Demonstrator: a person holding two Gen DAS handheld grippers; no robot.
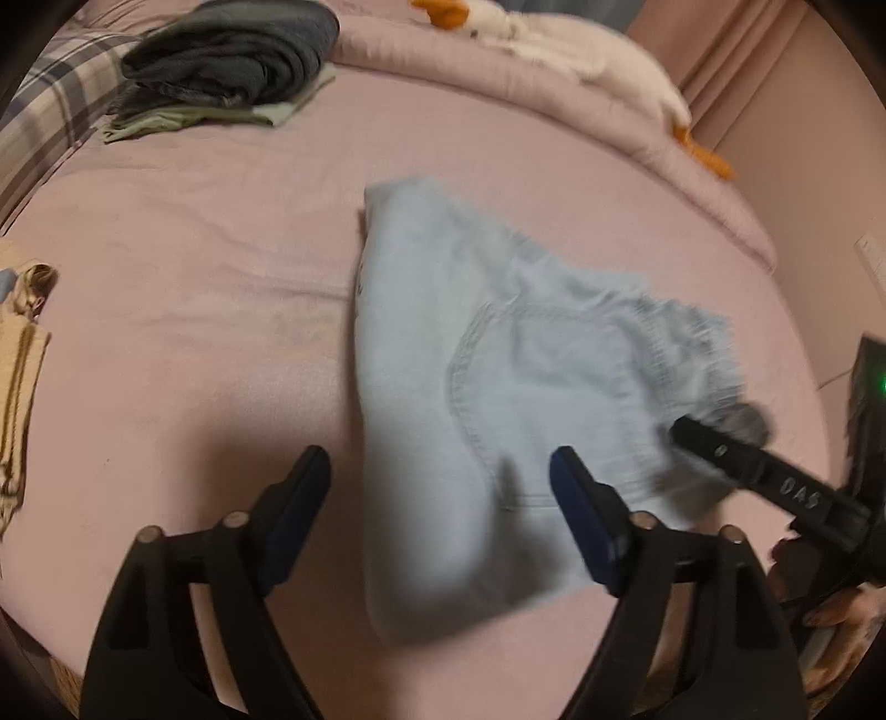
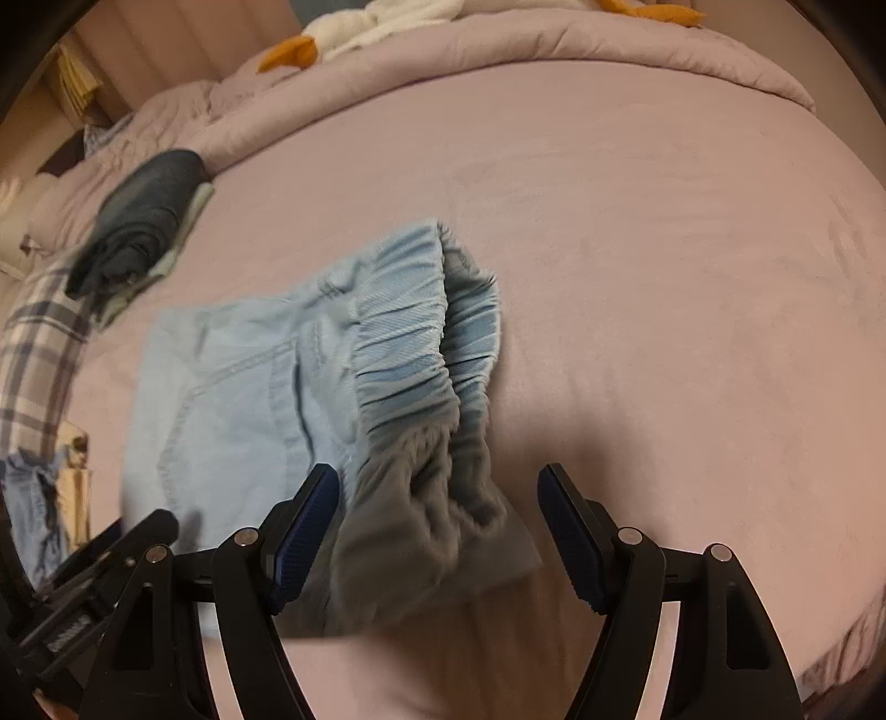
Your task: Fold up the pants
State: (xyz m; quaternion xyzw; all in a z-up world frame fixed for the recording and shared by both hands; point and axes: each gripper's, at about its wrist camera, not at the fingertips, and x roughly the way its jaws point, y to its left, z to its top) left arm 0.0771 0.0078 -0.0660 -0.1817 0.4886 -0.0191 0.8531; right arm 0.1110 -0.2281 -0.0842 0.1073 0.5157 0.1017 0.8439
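Observation:
Light blue denim pants (image 1: 443,343) lie folded into a compact bundle on the pink bed sheet (image 1: 194,277). My left gripper (image 1: 443,493) hangs open just above their near edge, with the cloth between the fingers but not pinched. In the right wrist view, the pants (image 2: 232,387) show their gathered elastic waistband (image 2: 421,332) and grey fleecy lining. My right gripper (image 2: 437,515) stands open over that lining, its pads clear of the fabric. At the waistband end, one of the right gripper's fingers (image 1: 720,451) shows in the left wrist view. The picture is blurred.
A pile of dark folded clothes (image 1: 232,61) sits at the far left on a plaid cloth (image 1: 50,111). A beige garment (image 1: 22,376) lies at the left edge. A rolled pink duvet (image 1: 498,72) and a white and orange plush toy (image 1: 554,39) line the far side.

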